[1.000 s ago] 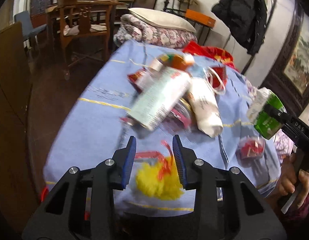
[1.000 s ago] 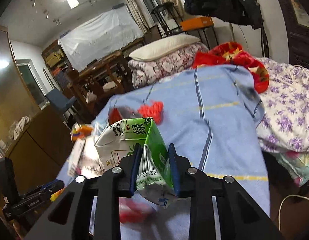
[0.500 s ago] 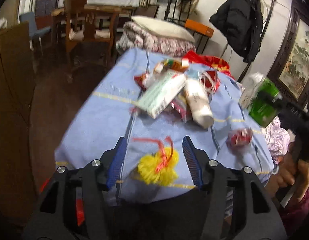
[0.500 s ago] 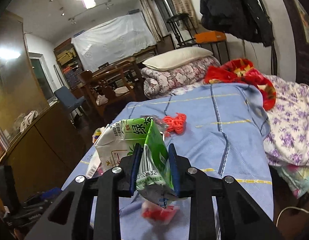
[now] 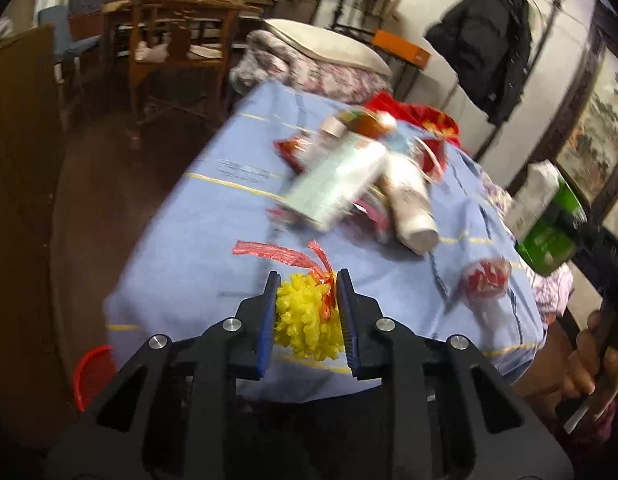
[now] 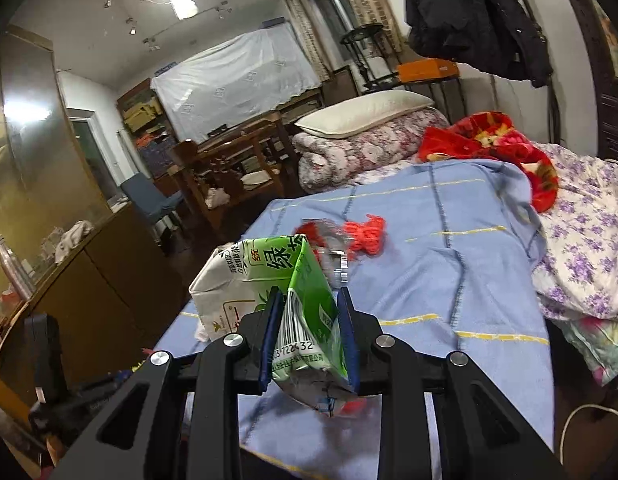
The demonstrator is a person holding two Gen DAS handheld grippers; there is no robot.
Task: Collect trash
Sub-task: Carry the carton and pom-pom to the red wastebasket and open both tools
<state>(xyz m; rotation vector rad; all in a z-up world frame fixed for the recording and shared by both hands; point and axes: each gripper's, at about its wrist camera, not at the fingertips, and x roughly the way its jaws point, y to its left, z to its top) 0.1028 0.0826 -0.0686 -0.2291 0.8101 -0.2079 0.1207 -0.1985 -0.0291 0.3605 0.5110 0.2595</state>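
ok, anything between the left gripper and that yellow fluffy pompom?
Nothing visible. The yellow fluffy pompom already sits between the left gripper's blue pads, on the blue blanket; the nearest other litter lies farther up the bed.

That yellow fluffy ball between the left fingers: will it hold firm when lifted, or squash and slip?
The yellow pom-pom looks soft and bulges between the left gripper pads, so it will probably squash rather than resist. It is likely very light. Its red ribbon trails loose on the blue sheet and will probably dangle.
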